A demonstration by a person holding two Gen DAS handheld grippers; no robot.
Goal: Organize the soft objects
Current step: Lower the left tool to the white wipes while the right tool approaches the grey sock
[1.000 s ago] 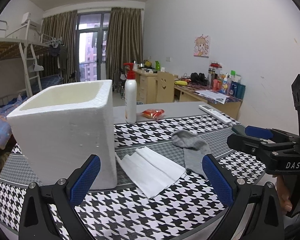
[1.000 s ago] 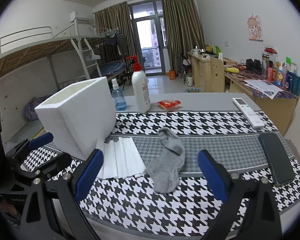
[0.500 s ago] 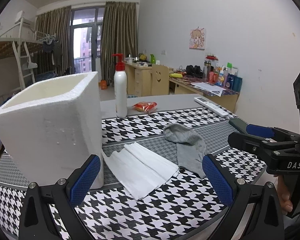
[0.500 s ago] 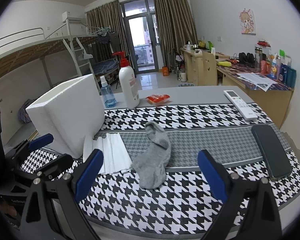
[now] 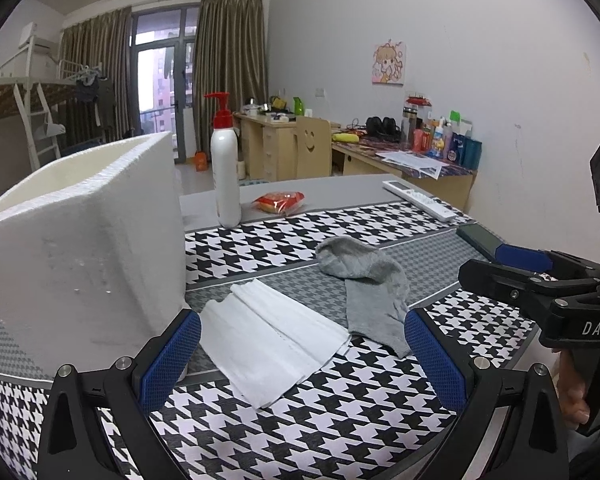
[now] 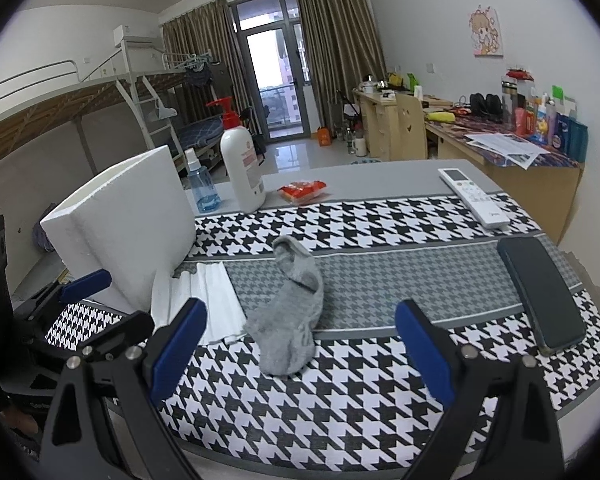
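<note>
A grey sock (image 5: 370, 292) (image 6: 290, 316) lies crumpled on the houndstooth tablecloth. To its left lies a folded white cloth (image 5: 274, 336) (image 6: 204, 300), which touches a white foam box (image 5: 80, 240) (image 6: 128, 224) with an open top. My left gripper (image 5: 300, 356) stands open just before the white cloth, nothing between its blue pads. My right gripper (image 6: 300, 352) is open too, low over the table's near edge with the sock straight ahead. Each gripper shows at the edge of the other's view.
At the back of the table stand a white pump bottle (image 6: 242, 168), a blue spray bottle (image 6: 202, 184) and a red snack packet (image 6: 302, 192). A white remote (image 6: 474, 196) and a black phone (image 6: 540, 288) lie at the right. Desks and a bunk bed stand behind.
Both grippers have moved slightly nearer the table and shifted; in the left view the box and cloths slid left, in the right view the sock moved toward the centre. Both stay open.
</note>
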